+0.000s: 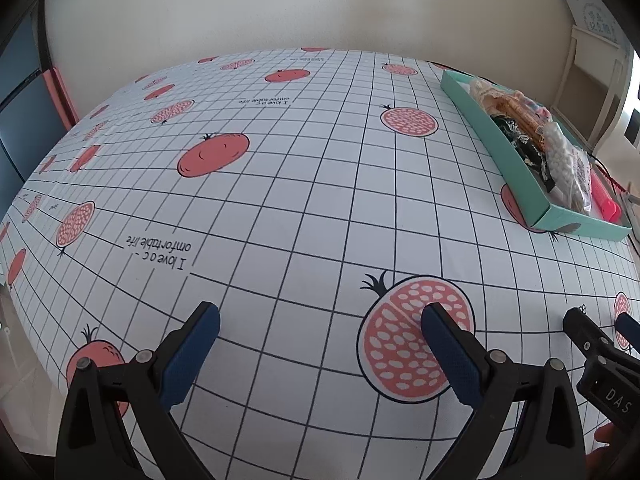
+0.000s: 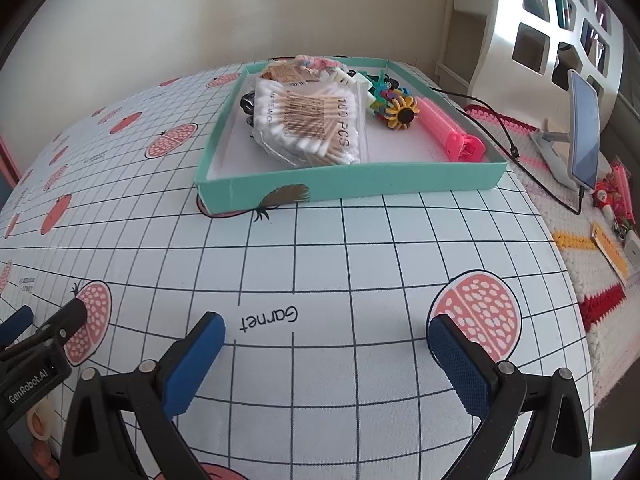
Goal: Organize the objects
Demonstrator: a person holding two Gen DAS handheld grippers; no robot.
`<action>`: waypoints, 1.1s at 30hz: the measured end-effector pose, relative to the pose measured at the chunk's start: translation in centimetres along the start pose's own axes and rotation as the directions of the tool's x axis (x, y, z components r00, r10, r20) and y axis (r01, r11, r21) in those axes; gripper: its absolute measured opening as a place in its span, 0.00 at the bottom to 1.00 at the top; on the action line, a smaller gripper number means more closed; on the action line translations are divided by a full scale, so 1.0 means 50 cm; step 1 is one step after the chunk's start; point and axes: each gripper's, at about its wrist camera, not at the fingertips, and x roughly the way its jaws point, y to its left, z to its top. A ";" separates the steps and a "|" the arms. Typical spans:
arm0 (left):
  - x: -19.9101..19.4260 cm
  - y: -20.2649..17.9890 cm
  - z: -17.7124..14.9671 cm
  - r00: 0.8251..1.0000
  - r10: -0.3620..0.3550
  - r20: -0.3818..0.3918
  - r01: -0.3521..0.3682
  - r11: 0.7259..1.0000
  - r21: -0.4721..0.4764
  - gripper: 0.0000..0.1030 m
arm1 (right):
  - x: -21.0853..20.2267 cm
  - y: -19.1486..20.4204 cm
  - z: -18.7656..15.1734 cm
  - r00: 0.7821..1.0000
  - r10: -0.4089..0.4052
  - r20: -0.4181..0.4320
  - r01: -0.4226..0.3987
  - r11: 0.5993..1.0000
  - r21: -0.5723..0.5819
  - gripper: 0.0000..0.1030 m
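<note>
Plainly, the left claw (image 1: 320,322) gapes empty above the surface (image 1: 304,184), whose cloth reads "I love a comfortable life"; the teal box (image 1: 496,132) sits far ahead-right. Next view: the right claw (image 2: 326,330) gapes empty over "Garnet"; ahead, the box holds a "100 PCS" swab bag (image 2: 308,124).

A dark item (image 2: 248,105) lies mostly hidden under the cotton-swab bag (image 2: 308,120).

teal box (image 2: 352,184) on the gridded cloth, cotton swab pack (image 2: 308,124), pink clip (image 2: 452,132), toy flower (image 2: 402,114) inside
</note>
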 end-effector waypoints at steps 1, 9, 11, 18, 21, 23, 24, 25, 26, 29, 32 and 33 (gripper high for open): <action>0.000 -0.001 -0.001 1.000 -0.002 0.000 0.002 1.000 0.000 0.98 | 0.000 0.000 0.000 1.000 0.000 0.002 0.000 1.000 -0.001 1.00; 0.003 0.001 -0.001 1.000 -0.022 0.000 0.022 1.000 -0.002 1.00 | -0.001 0.003 -0.002 1.000 -0.002 0.016 0.002 1.000 0.000 1.00; 0.003 0.002 -0.003 1.000 -0.022 0.003 0.022 1.000 -0.002 1.00 | -0.001 0.003 -0.002 1.000 -0.004 0.018 0.004 1.000 0.001 1.00; 0.003 0.002 -0.004 1.000 -0.020 0.017 0.020 1.000 -0.005 1.00 | -0.002 0.000 -0.004 1.000 -0.006 0.020 0.006 1.000 0.005 1.00; 0.002 0.001 -0.005 1.000 -0.020 0.018 0.021 1.000 -0.005 1.00 | -0.003 0.000 -0.005 1.000 -0.007 0.022 0.007 1.000 0.005 1.00; 0.001 0.002 -0.005 1.000 -0.020 0.019 0.021 1.000 -0.005 1.00 | -0.003 0.000 -0.005 1.000 -0.007 0.022 0.006 1.000 0.005 1.00; 0.001 0.002 -0.005 1.000 -0.021 0.019 0.021 1.000 -0.004 1.00 | -0.003 0.000 -0.005 1.000 -0.007 0.022 0.006 1.000 0.005 1.00; 0.001 0.002 -0.005 1.000 -0.021 0.020 0.021 1.000 -0.004 1.00 | -0.003 0.000 -0.005 1.000 -0.007 0.022 0.006 1.000 0.005 1.00; 0.001 0.002 -0.005 1.000 -0.021 0.019 0.021 1.000 -0.005 1.00 | -0.003 0.000 -0.005 1.000 -0.007 0.022 0.006 1.000 0.005 1.00; 0.000 0.002 -0.005 1.000 -0.020 0.020 0.020 1.000 -0.004 1.00 | -0.003 0.001 -0.005 1.000 -0.007 0.022 0.006 1.000 0.005 1.00; 0.000 0.000 -0.005 1.000 -0.018 0.020 0.018 1.000 -0.005 1.00 | -0.003 0.001 -0.005 1.000 -0.007 0.022 0.007 1.000 0.006 1.00; 0.000 0.000 -0.005 1.000 -0.018 0.021 0.018 1.000 -0.005 1.00 | -0.003 0.001 -0.005 1.000 -0.007 0.022 0.007 1.000 0.006 1.00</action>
